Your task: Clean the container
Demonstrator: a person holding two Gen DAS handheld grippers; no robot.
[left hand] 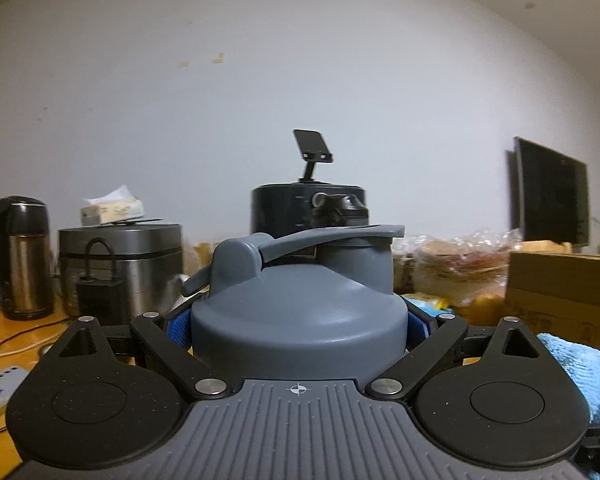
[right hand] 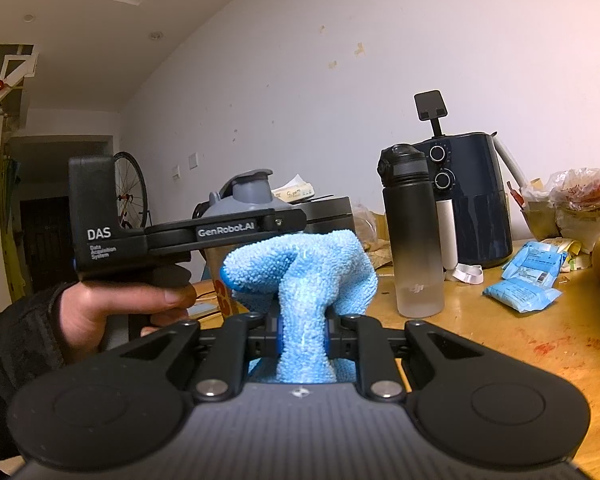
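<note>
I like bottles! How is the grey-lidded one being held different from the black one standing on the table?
The shaker bottle has a grey lid with a flip cap and a clear body; the water bottle has a black cap and fades from black to frosted clear. The shaker bottle is clamped in the left gripper, while the water bottle stands free on the wooden table, looking slimmer. Both are upright with lids on.
</note>
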